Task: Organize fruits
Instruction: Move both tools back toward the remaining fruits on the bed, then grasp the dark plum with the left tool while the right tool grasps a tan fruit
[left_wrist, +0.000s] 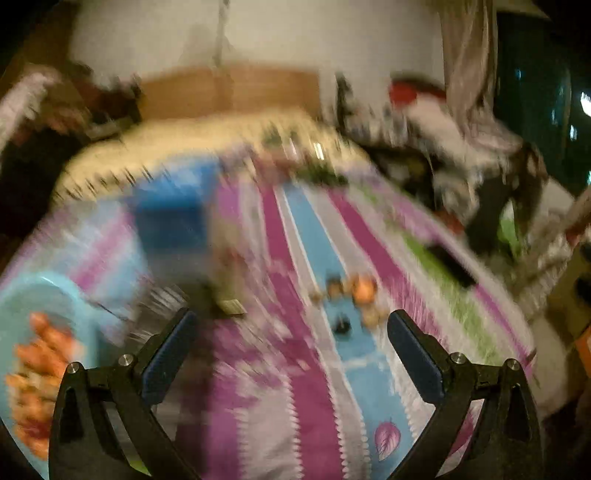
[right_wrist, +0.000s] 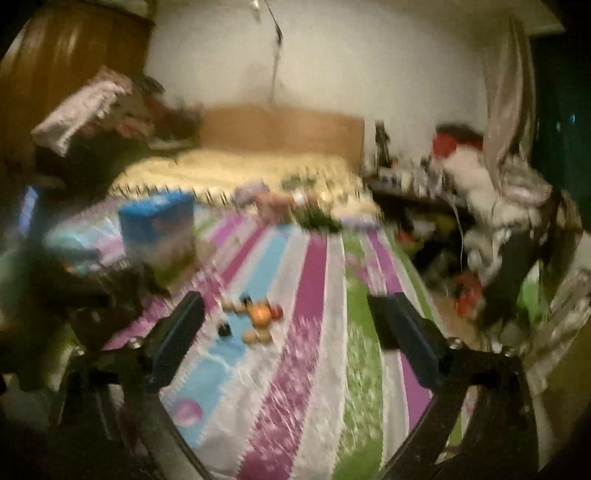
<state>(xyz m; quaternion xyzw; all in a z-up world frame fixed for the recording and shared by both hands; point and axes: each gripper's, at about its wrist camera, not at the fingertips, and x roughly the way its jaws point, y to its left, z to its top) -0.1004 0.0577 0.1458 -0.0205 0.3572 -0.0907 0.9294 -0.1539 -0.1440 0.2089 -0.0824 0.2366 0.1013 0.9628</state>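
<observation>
Both views are blurred by motion. A small heap of fruits (left_wrist: 356, 293) lies on a striped bedspread (left_wrist: 295, 387), ahead of my left gripper (left_wrist: 291, 325), which is open and empty above the cloth. A light blue bowl (left_wrist: 70, 306) holding orange fruits (left_wrist: 40, 354) sits at the left edge. In the right wrist view the same heap of fruits (right_wrist: 258, 315) lies between and ahead of the fingers of my right gripper (right_wrist: 288, 314), which is open and empty.
A blue box (right_wrist: 157, 219) stands on the bed at the left; it also shows in the left wrist view (left_wrist: 173, 218). A cream blanket (right_wrist: 240, 171) and wooden headboard (right_wrist: 284, 129) lie beyond. Clutter (right_wrist: 491, 206) fills the floor to the right of the bed.
</observation>
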